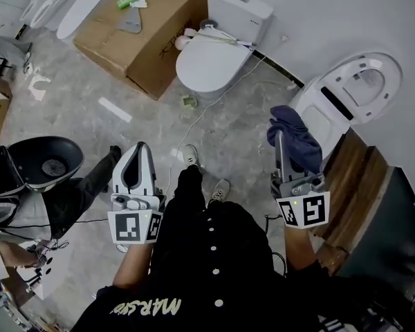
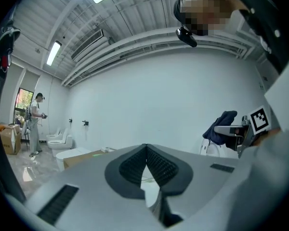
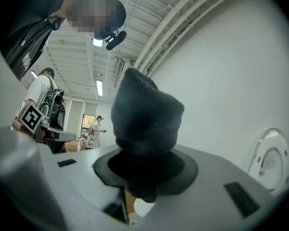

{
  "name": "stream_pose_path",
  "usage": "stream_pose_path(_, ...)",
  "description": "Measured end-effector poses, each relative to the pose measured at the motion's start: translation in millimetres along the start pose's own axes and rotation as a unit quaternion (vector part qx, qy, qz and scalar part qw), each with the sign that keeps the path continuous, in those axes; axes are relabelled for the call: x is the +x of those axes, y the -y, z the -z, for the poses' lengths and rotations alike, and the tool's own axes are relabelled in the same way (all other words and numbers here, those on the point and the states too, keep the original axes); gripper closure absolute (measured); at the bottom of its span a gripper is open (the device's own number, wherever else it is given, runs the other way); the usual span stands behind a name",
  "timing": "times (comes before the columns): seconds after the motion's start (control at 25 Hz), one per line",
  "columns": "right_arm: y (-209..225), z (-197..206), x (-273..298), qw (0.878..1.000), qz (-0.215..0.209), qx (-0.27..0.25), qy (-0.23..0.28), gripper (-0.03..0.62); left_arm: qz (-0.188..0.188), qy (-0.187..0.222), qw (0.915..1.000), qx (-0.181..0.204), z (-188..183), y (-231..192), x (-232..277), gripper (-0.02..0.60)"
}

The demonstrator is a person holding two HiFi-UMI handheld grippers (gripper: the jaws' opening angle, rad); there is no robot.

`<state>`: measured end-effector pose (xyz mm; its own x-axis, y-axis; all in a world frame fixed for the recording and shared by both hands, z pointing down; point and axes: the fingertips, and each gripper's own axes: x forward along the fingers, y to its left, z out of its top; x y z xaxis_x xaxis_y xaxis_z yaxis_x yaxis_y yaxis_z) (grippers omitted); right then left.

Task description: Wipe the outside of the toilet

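A white toilet (image 1: 209,62) with a shut lid and its tank (image 1: 239,7) stands on the floor ahead of me. A second toilet (image 1: 349,92) with a raised lid (image 3: 269,161) stands at the right. My right gripper (image 1: 283,159) points upward near that second toilet and is shut on a dark blue cloth (image 1: 295,138), which bunches above the jaws (image 3: 145,113). My left gripper (image 1: 139,149) is held up at the left, its black pads (image 2: 135,166) closed together with nothing between them. Neither gripper touches a toilet.
A large cardboard box (image 1: 142,26) lies left of the middle toilet, and cables run across the floor. A black basin (image 1: 45,161) sits at the left, a wooden crate (image 1: 356,178) at the right. More toilets (image 2: 58,141) and a person (image 2: 35,124) stand far off.
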<state>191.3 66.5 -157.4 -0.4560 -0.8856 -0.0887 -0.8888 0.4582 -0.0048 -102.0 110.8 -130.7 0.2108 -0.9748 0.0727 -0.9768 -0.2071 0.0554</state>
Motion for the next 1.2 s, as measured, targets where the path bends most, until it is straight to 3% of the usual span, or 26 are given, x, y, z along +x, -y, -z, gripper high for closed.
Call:
stream_pose_path(0.24, 17, 4, 49, 1.0, 0.023, -0.014, -0.012, 0.473, 0.026, 0.017, 0.9995, 0.004, -16, -27, 67, 0.572)
stream_pose_path(0.48, 14, 28, 85, 0.999, 0.021, -0.007, -0.042, 0.473, 0.03, -0.001, 0.9995, -0.002, -11, -51, 96, 0.571)
stream_pose_path(0.96, 13, 111, 141, 0.997, 0.019, -0.007, -0.08, 0.473, 0.042, -0.022, 0.9988, -0.009, 50, -76, 157, 0.572)
stream_pose_path(1.2, 20, 190, 150, 0.995, 0.032, -0.009, -0.091, 0.473, 0.065, -0.041, 0.9969, -0.018, 128, -81, 185, 0.571)
